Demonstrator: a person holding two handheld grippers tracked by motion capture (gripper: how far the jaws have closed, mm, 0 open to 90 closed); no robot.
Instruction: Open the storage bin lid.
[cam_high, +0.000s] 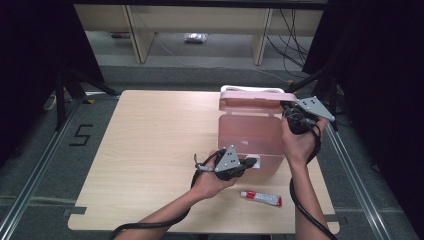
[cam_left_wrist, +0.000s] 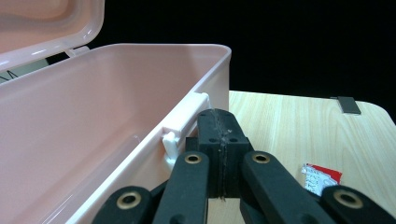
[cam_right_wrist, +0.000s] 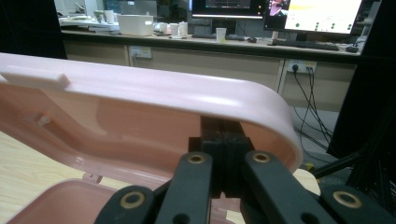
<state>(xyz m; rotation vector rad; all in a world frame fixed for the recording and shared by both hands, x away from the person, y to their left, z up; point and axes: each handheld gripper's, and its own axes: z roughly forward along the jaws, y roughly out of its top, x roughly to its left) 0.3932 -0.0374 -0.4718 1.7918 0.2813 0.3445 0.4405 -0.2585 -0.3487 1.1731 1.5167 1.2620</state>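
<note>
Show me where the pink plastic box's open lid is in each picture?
High view: the pink plastic lid stands up behind the pink plastic box, right of centre, at the table's far edge.
Left gripper view: the lid fills the top left corner.
Right gripper view: the lid stretches across the middle, with the shut right gripper pushed against its inside rim.
Shared landmark: the box's pink body below the lid.

Box (cam_high: 251, 134) pink plastic, smooth, slightly glossy; lid (cam_right_wrist: 140, 100) same plastic, soft sheen; table (cam_high: 155, 150) pale wood grain, matt; near tube (cam_high: 261, 198) glossy; left gripper (cam_left_wrist: 219, 122) jaws black, matt, brass-coloured rivets.
</note>
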